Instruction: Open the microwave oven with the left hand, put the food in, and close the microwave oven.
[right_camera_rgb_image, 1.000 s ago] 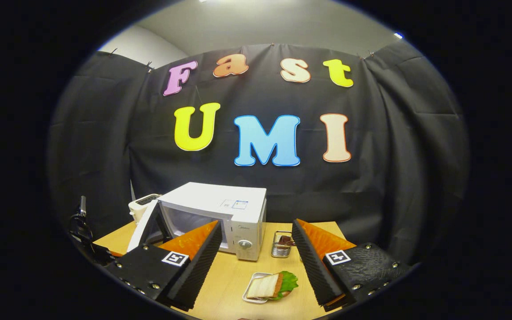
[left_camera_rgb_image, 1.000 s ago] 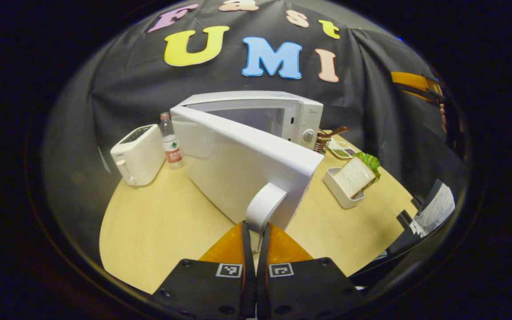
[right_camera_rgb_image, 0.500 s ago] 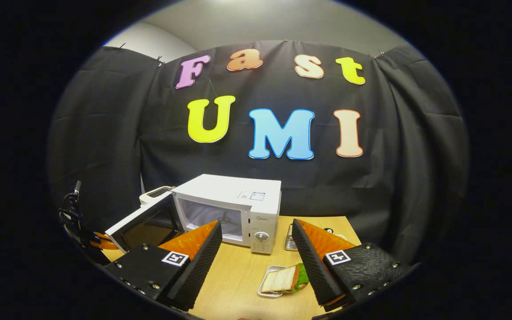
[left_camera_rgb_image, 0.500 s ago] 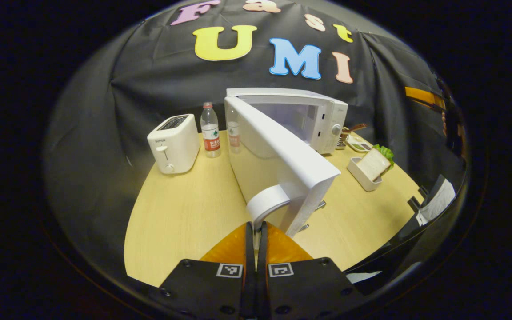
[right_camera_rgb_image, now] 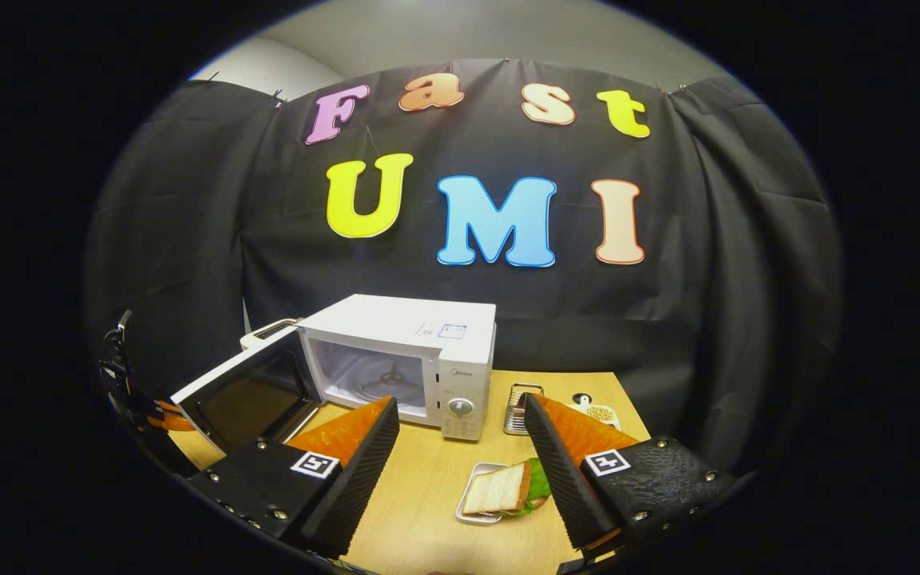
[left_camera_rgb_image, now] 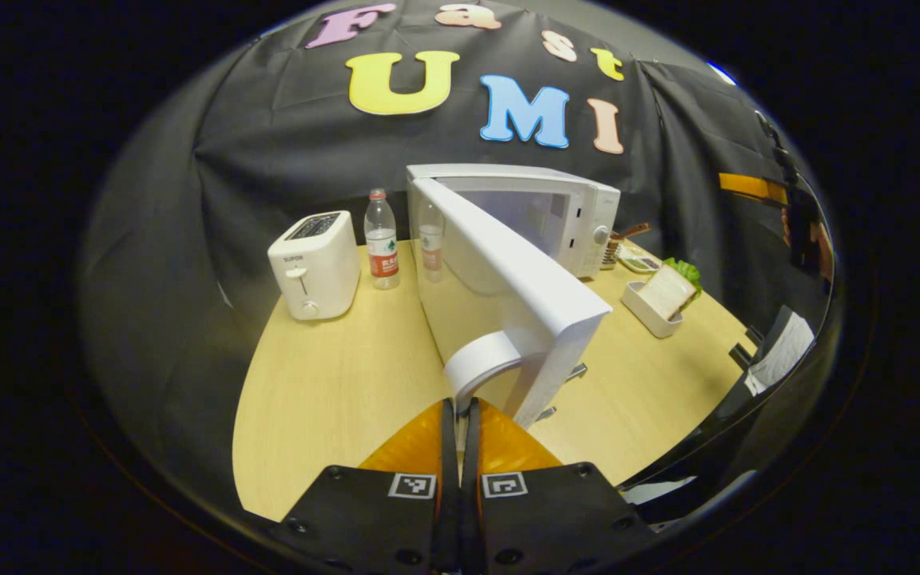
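Left gripper [left_camera_rgb_image: 460, 411] clenched on door handle [left_camera_rgb_image: 480, 363], just ahead of fingertips. Door [left_camera_rgb_image: 508, 291] stood swung wide, oven [right_camera_rgb_image: 404, 363] beyond it, cavity exposed. Right gripper [right_camera_rgb_image: 460, 447] hung released, fingers apart, nothing between. Sandwich [right_camera_rgb_image: 500, 497] in tray [right_camera_rgb_image: 476, 511] lay on surface [right_camera_rgb_image: 420, 503] just ahead, between fingers. Toaster [left_camera_rgb_image: 312, 263], bottle [left_camera_rgb_image: 381, 239] far left of left gripper.

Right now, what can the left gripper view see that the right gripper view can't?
Left gripper view: a water bottle and the outside of the door, with the left gripper shut on the door handle.
Right gripper view: the turntable inside the oven, the door's dark window, and the open right gripper.
Both: the open microwave, the sandwich in its tray, the toaster and the table.
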Demonstrator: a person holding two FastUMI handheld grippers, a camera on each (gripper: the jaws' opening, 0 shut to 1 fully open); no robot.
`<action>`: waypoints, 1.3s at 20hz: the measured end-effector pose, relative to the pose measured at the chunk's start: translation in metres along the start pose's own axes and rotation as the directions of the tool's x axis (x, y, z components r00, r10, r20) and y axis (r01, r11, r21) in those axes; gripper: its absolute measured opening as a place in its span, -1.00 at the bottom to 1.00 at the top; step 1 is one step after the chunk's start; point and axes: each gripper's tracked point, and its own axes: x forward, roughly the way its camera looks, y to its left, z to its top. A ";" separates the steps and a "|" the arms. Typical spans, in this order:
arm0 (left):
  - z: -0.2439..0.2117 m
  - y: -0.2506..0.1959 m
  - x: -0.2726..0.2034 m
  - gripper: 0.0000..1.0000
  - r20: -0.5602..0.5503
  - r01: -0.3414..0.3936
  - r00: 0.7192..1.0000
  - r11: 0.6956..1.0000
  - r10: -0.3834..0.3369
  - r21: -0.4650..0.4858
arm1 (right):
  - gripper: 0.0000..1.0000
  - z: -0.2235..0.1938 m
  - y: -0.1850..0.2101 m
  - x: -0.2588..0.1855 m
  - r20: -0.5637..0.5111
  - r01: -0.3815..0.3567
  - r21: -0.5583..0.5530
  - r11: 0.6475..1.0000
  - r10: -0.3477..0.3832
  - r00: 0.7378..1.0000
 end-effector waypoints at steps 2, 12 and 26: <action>-0.002 0.008 -0.001 -0.86 0.005 -0.003 1.000 1.000 0.003 -0.008 | 0.93 -0.020 -0.017 0.011 -0.038 0.014 0.002 1.000 -0.014 0.999; -0.031 0.062 -0.031 0.51 0.020 -0.188 0.982 0.979 0.190 -0.081 | 0.92 -0.137 -0.093 0.045 -0.310 0.044 0.131 0.990 -0.001 0.951; 0.226 -0.167 -0.102 0.92 0.534 -0.252 0.788 0.952 0.306 -0.174 | 0.89 -0.221 -0.092 0.080 -0.492 0.012 0.482 0.876 0.259 0.831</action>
